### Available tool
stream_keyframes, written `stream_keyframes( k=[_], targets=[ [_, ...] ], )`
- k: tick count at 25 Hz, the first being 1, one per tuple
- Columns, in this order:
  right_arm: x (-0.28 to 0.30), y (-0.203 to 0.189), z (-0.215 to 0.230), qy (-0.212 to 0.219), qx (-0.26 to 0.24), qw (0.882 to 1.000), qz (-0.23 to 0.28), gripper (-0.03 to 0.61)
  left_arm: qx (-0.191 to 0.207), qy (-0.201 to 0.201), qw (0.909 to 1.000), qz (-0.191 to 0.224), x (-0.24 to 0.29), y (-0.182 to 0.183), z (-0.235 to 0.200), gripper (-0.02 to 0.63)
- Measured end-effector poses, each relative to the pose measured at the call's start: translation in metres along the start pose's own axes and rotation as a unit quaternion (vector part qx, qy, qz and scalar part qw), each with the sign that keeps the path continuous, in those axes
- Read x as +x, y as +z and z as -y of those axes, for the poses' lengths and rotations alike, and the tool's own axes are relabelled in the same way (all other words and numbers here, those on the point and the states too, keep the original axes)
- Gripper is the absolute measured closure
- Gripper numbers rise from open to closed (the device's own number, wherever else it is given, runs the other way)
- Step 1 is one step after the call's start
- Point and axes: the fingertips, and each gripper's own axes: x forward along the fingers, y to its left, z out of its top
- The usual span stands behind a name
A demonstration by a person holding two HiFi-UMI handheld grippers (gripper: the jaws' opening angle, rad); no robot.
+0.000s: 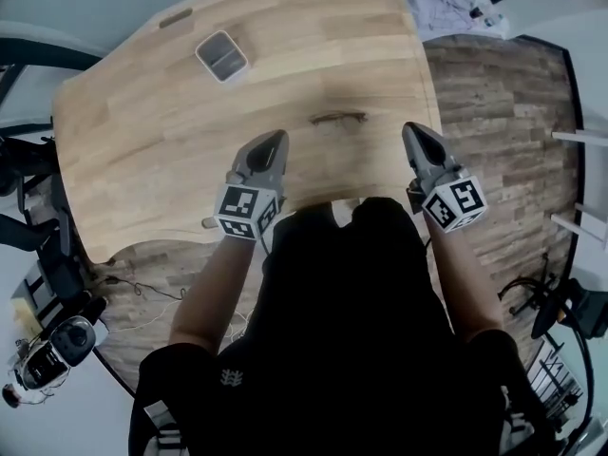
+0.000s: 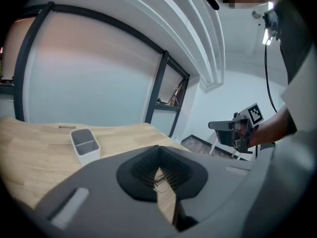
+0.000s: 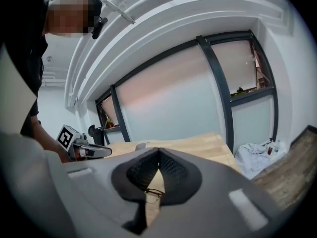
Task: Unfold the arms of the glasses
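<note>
Fingers together and empty, the left gripper (image 1: 275, 141) and right gripper (image 1: 414, 131) hover short of the glasses (image 1: 337, 118), which lie untouched on the surface (image 1: 142, 131), unfolding seemingly not begun.

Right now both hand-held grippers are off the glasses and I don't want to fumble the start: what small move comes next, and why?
Probably open both sets of jaws. The left hand-held gripper and right hand-held gripper are shut and empty, while the glasses lie untouched on the table just ahead, between them. Shut jaws cannot take the frame or an arm.
</note>
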Motion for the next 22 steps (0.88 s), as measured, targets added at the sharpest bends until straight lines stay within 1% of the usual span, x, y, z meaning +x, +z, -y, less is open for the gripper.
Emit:
stream_keyframes(
  k=[3,5,8,11,14,17,19,22],
  targets=[
    [0.012,0.001,-0.004,-0.004,-0.002,1.000,-0.004,0.578,-0.008,-0.010,0.9999,-0.006,0.010,-0.003,-0.004,0.607],
    [0.020,0.002,-0.009,0.005,-0.011,1.000,-0.009,0.578,-0.016,-0.012,0.9998,-0.008,0.015,-0.004,-0.005,0.607],
    [0.038,-0.004,-0.015,0.030,-0.030,0.999,-0.023,0.578,-0.016,-0.009,0.9998,-0.001,0.022,-0.002,-0.009,0.607],
    [0.055,-0.022,-0.021,0.066,-0.043,0.996,-0.046,0.578,-0.015,0.004,0.9999,0.006,0.029,-0.003,-0.015,0.607],
    [0.072,-0.041,-0.025,0.098,-0.051,0.991,-0.073,0.578,-0.020,0.025,0.9995,0.004,0.036,-0.014,-0.021,0.607],
    [0.086,-0.059,-0.030,0.130,-0.071,0.984,-0.100,0.578,-0.040,0.044,0.9982,-0.004,0.038,-0.032,-0.023,0.607],
    [0.098,-0.071,-0.034,0.151,-0.088,0.978,-0.117,0.578,-0.051,0.050,0.9974,-0.011,0.041,-0.045,-0.024,0.607],
    [0.115,-0.087,-0.040,0.176,-0.101,0.970,-0.132,0.578,-0.063,0.051,0.9964,-0.024,0.047,-0.065,-0.024,0.607]
  ],
)
